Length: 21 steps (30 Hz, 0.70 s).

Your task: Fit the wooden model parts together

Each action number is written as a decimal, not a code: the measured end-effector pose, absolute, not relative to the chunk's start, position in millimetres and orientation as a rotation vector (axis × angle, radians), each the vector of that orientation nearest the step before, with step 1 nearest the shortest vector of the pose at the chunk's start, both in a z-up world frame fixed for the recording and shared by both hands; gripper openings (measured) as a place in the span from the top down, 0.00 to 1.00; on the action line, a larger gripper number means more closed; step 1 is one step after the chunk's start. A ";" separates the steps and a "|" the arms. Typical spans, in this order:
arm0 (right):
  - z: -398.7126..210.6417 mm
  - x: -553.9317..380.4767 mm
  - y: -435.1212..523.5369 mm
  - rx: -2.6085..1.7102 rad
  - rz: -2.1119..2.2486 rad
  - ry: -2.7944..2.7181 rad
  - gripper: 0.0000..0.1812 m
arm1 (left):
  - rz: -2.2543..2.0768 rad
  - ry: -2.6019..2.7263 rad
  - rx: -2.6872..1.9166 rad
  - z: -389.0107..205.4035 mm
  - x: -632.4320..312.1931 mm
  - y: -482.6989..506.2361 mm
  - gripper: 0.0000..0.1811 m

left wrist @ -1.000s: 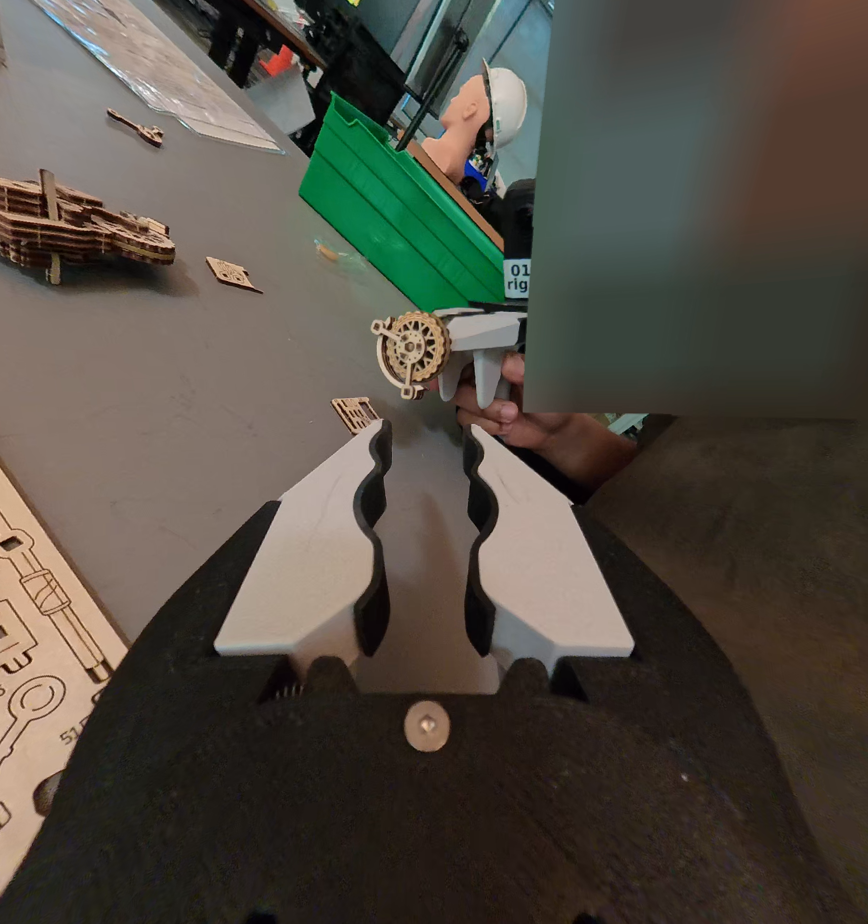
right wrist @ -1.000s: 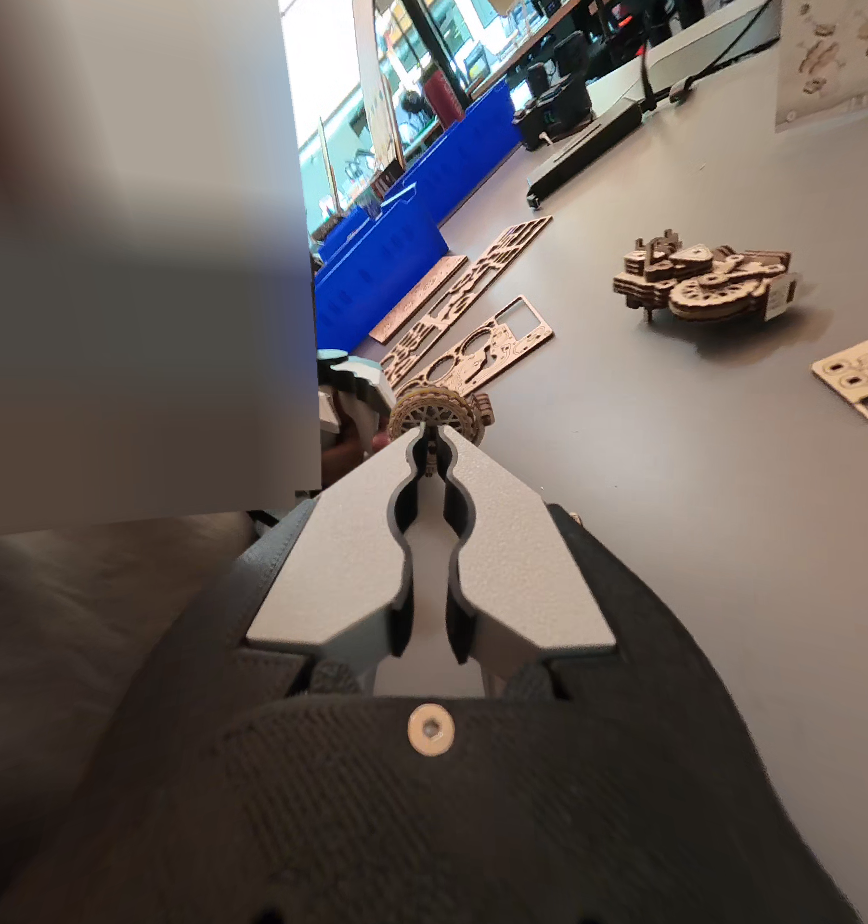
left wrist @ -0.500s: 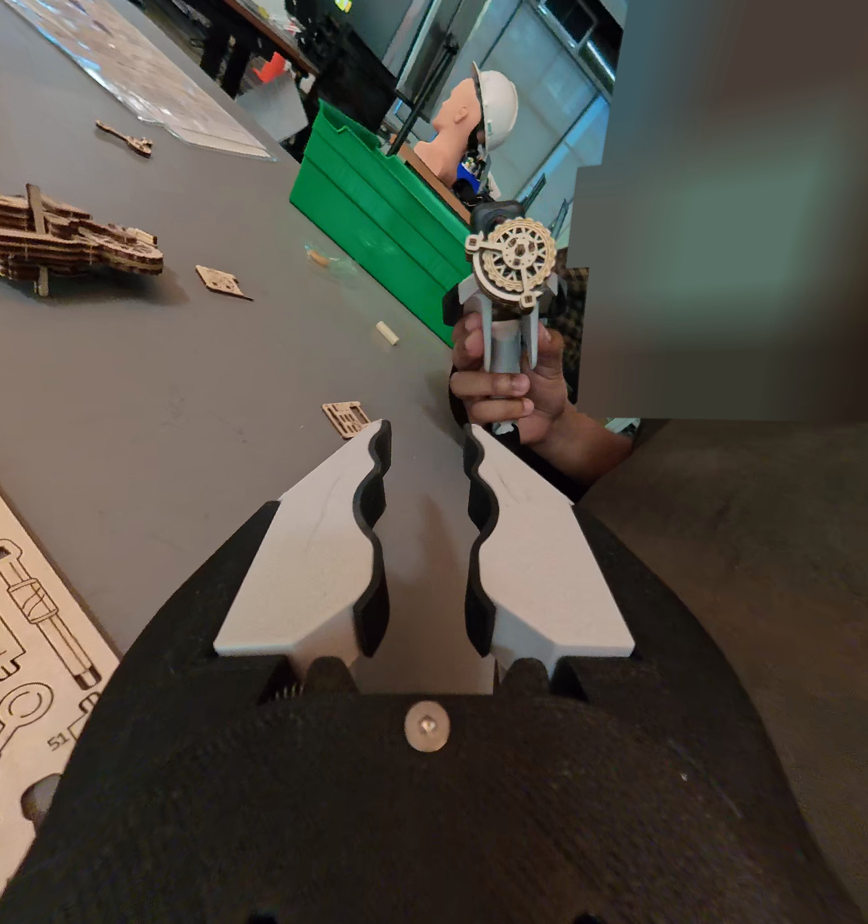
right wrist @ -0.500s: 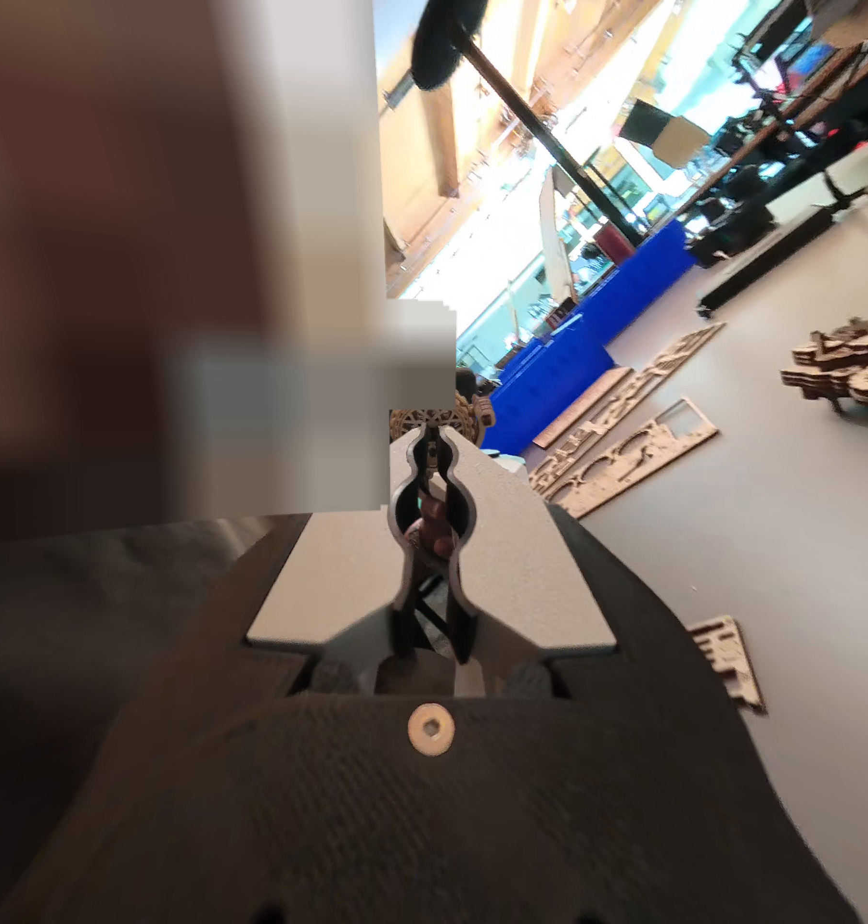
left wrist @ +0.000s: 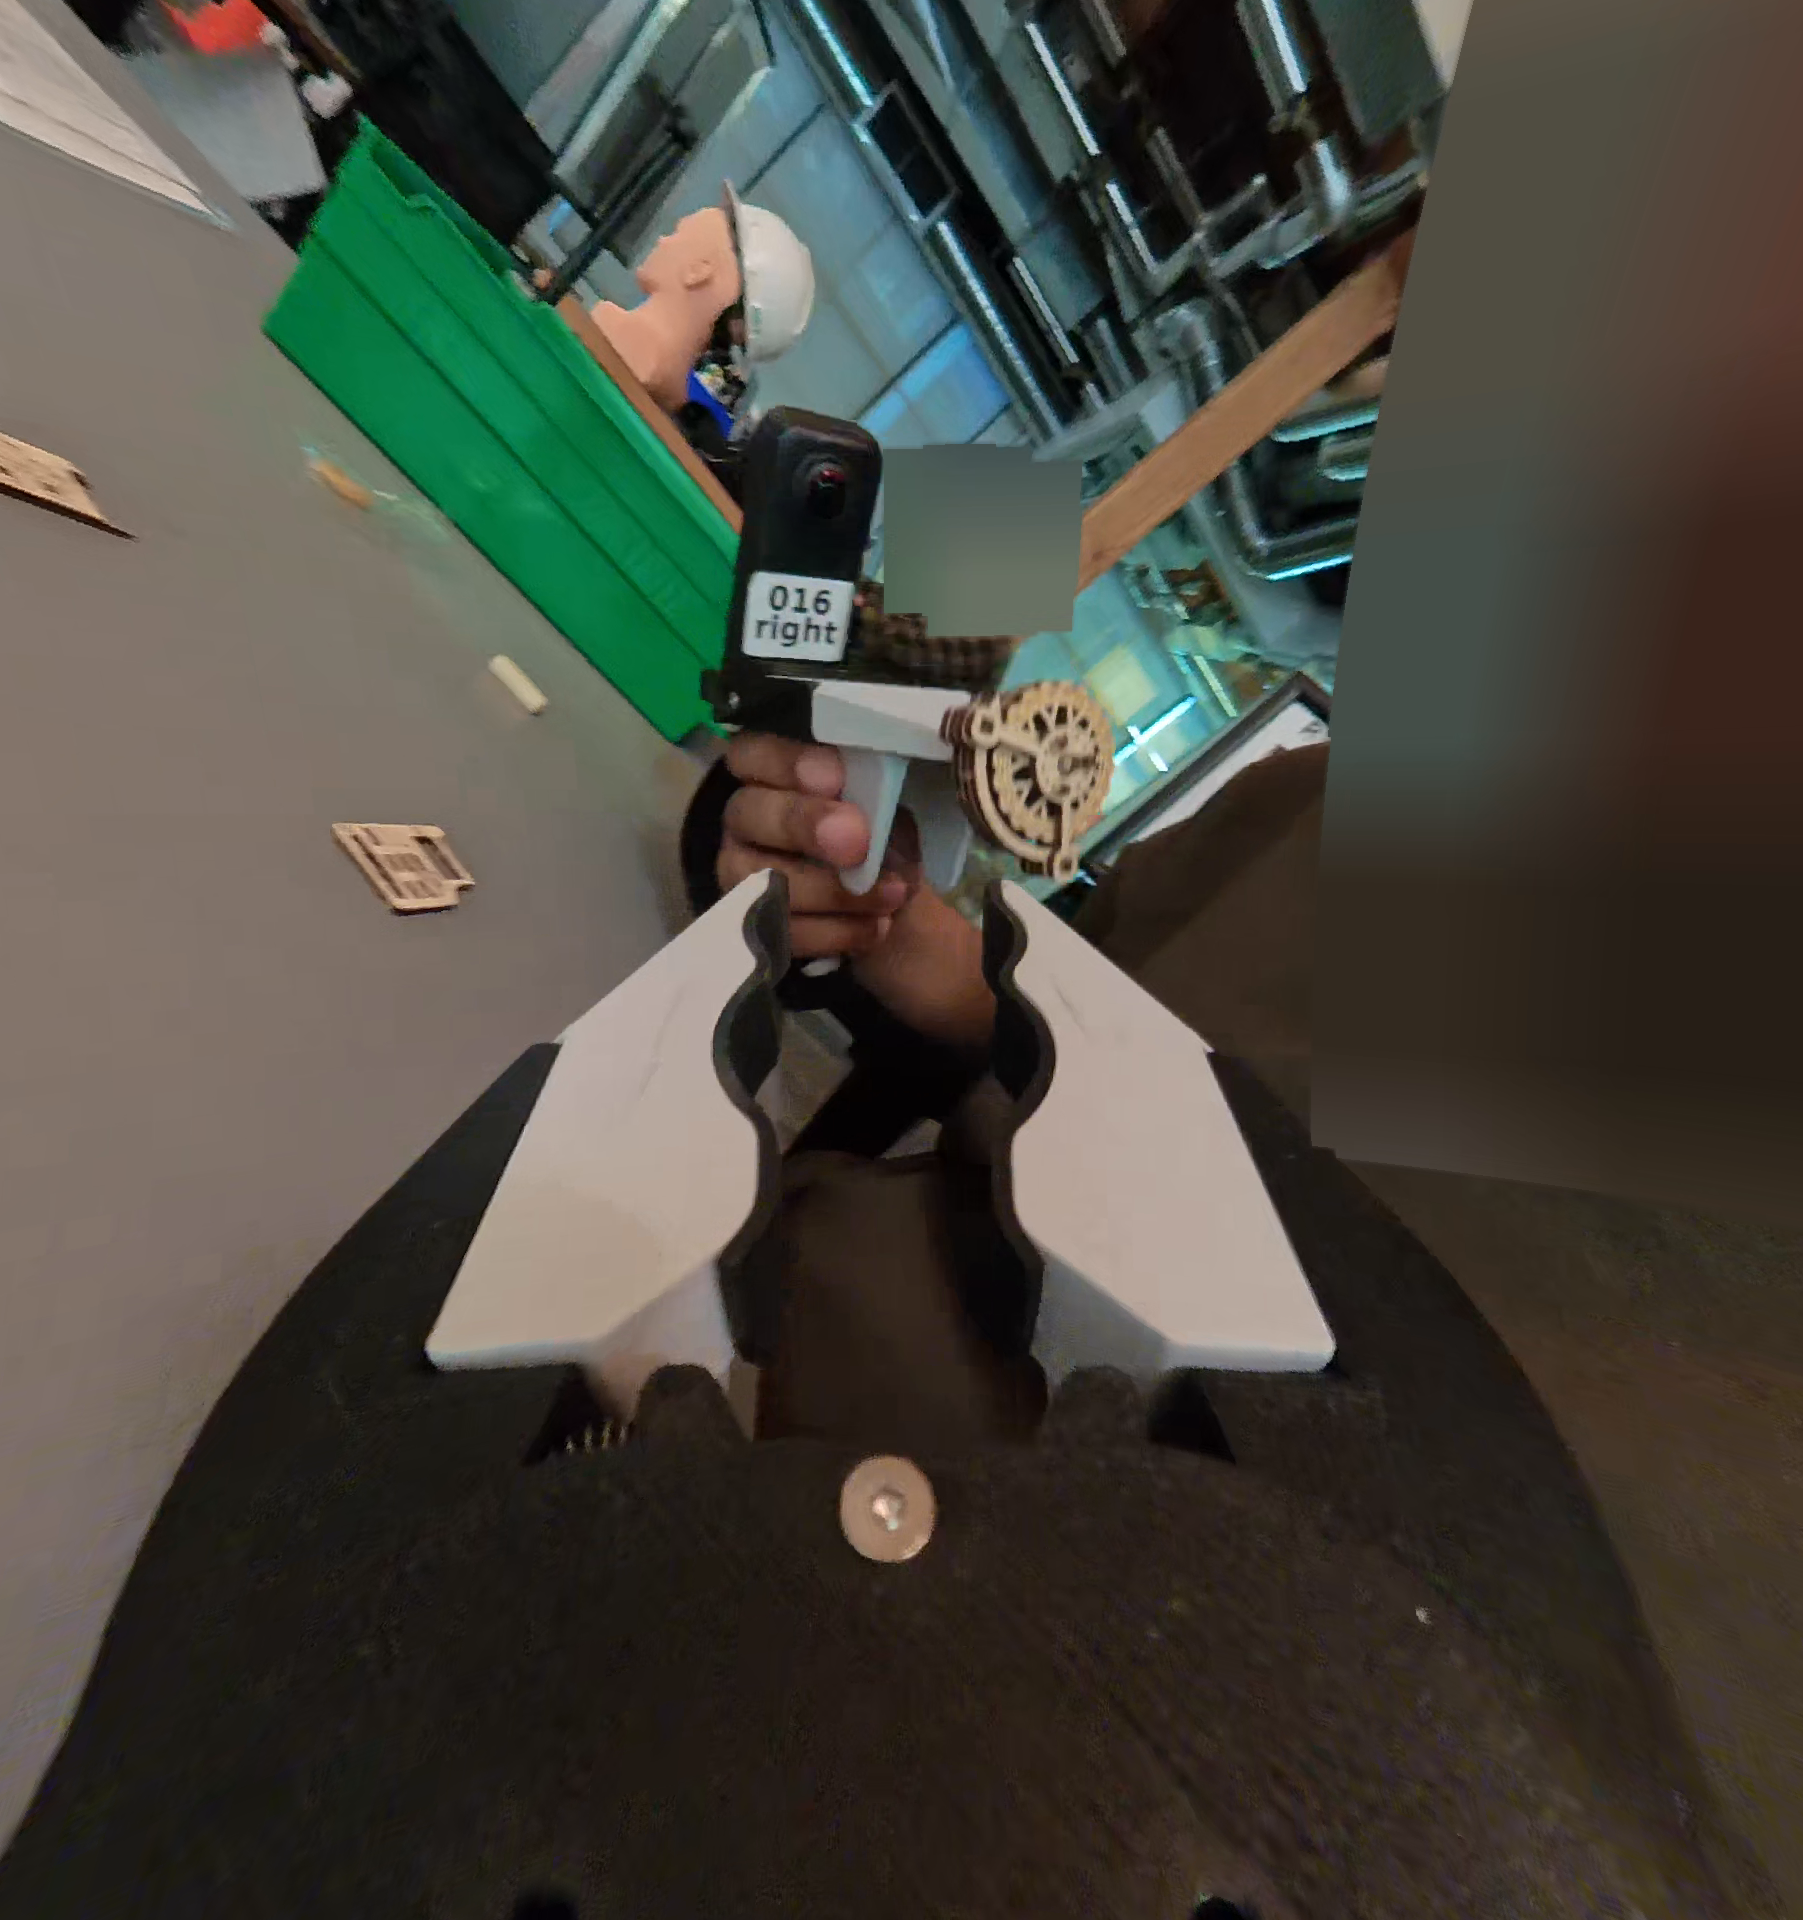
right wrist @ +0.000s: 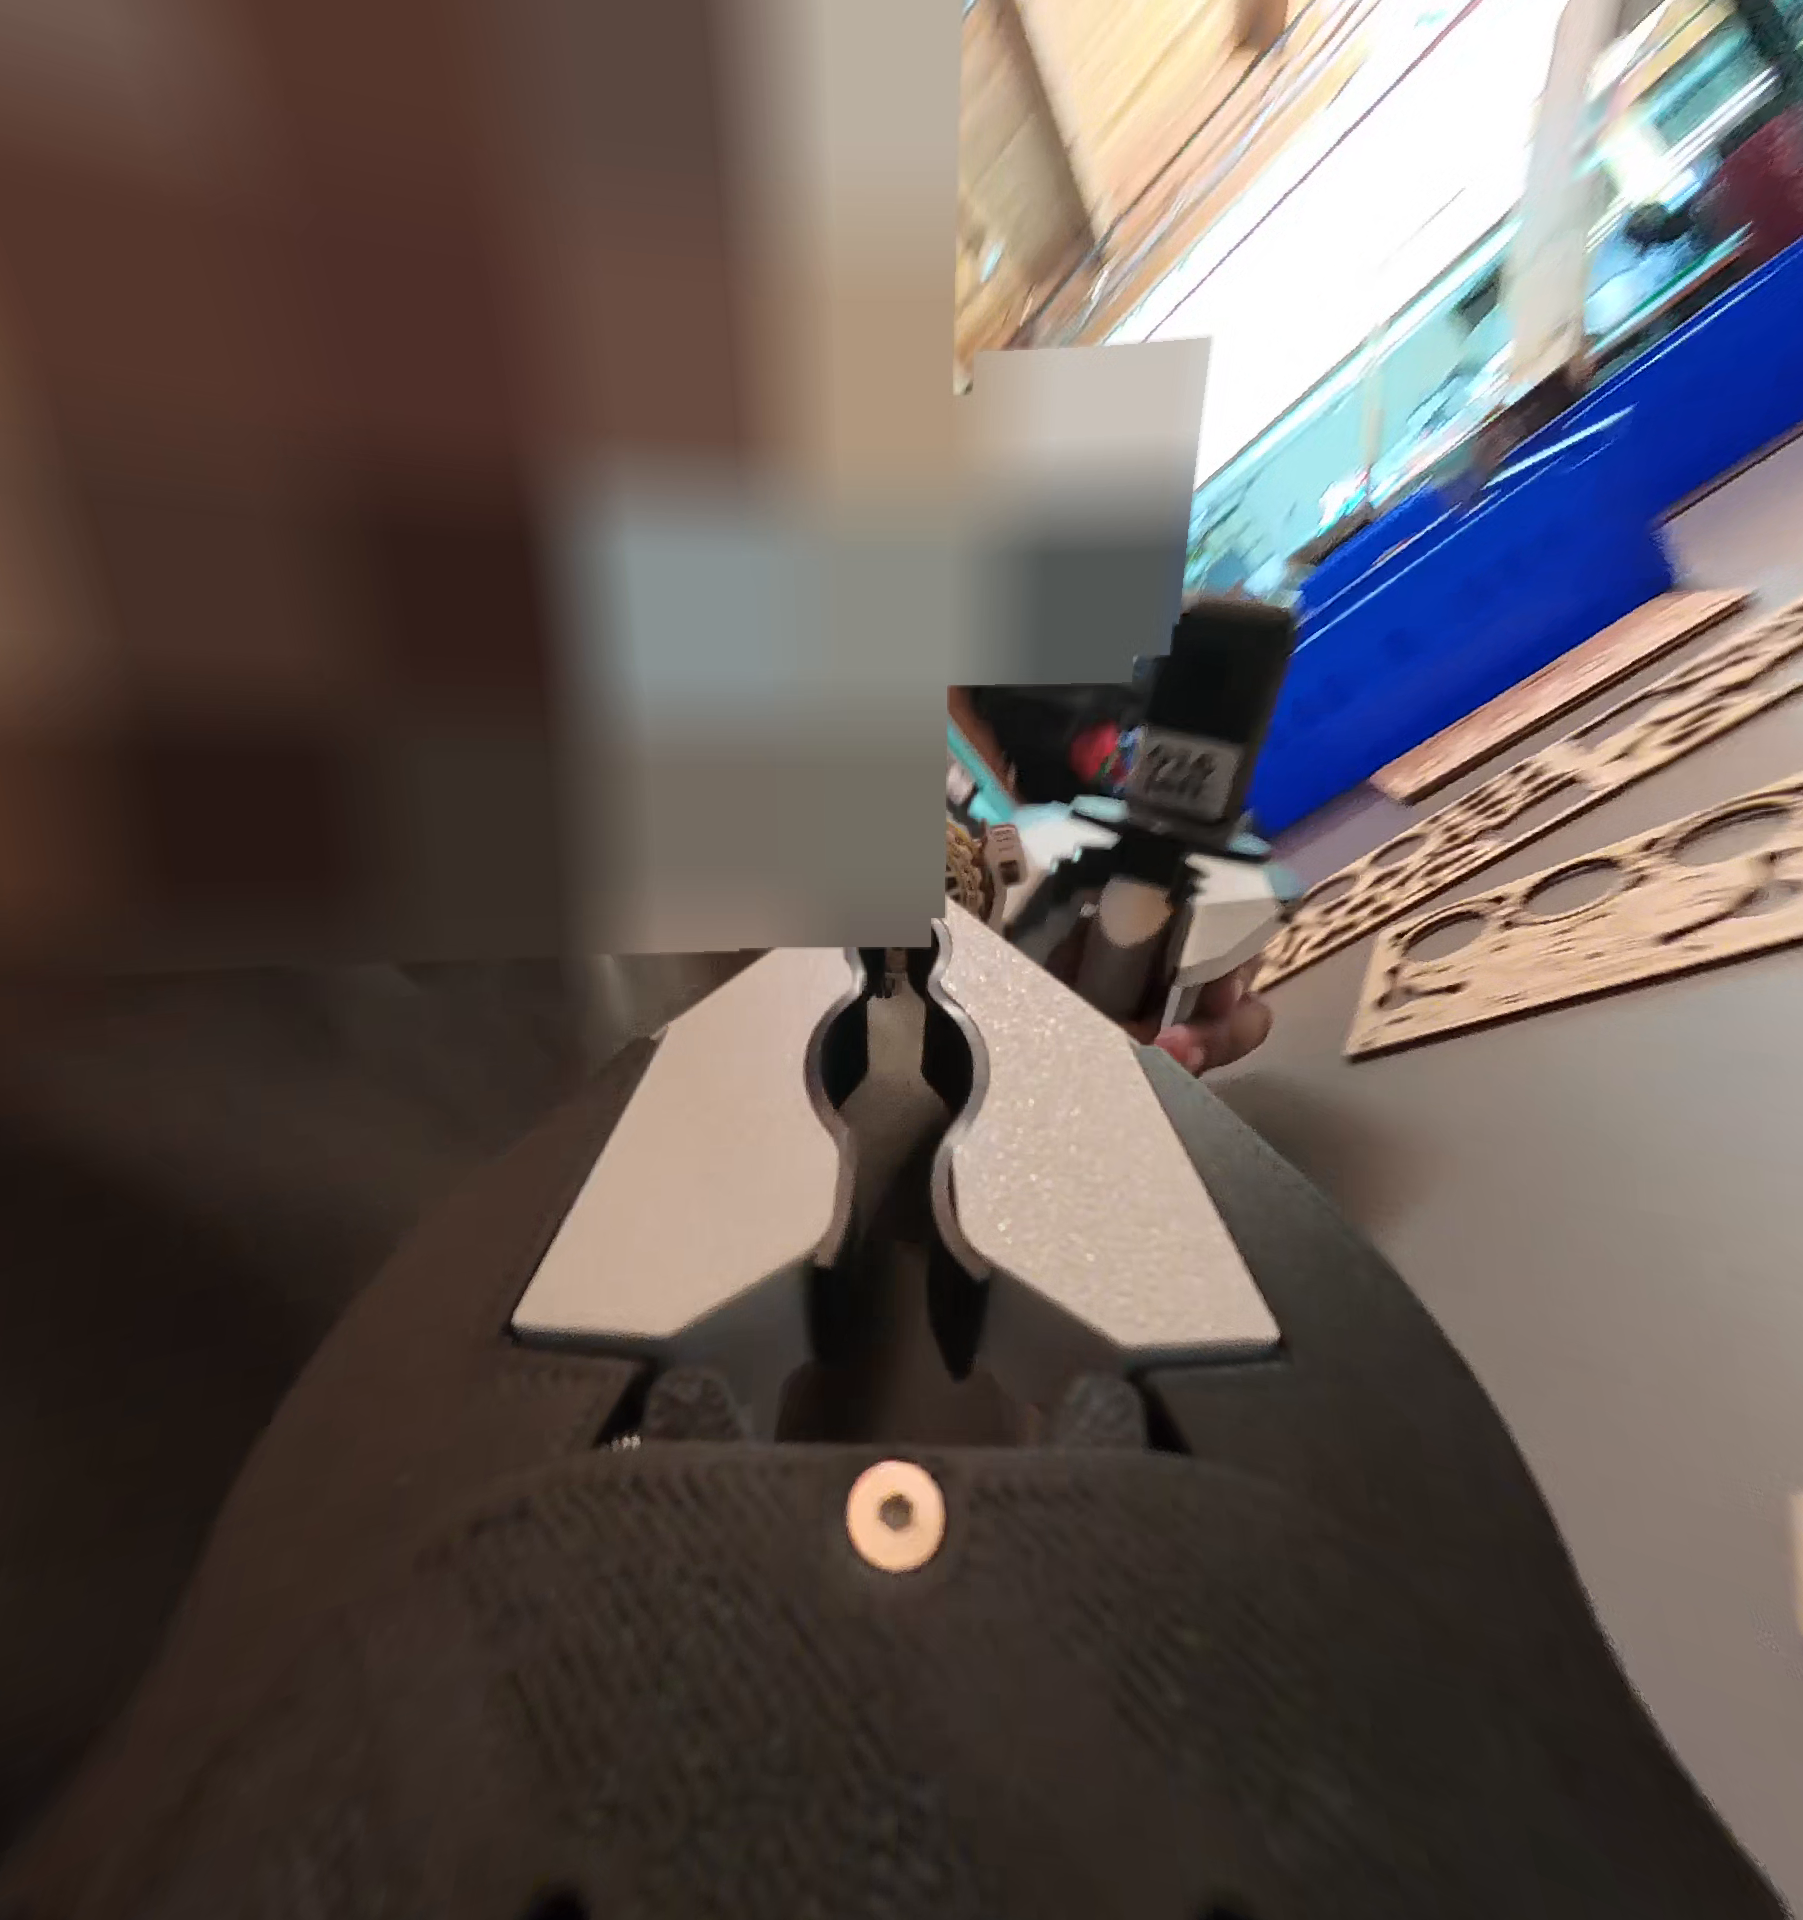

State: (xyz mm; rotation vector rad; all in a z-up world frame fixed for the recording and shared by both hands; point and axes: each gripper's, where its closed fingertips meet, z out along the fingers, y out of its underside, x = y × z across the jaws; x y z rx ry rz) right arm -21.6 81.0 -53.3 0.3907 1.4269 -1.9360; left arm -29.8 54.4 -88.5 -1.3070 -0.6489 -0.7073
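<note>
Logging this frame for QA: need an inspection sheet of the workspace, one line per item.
Surface: grey table, matte, mostly bare.
Job's things: wooden gear wheel held off the table; cut-out wooden sheets lying flat.
Clutter: two small wooden pieces, a white stub.
Grippers: left gripper open, empty; right gripper shut on the wheel.
Cables: nothing seen.
Surroundings: green bin, blue bins, mannequin head with hard hat.

Right wrist view is pretty motion-smeared, with blown-out glare up top. Left wrist view is sharper and evenly lit; fisheye bends the edges in both.
</note>
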 end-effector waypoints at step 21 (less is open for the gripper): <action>-50.7 39.1 69.9 0.090 -1.850 1.529 1.00 | -0.970 -0.451 -1.230 -62.3 29.0 68.9 0.82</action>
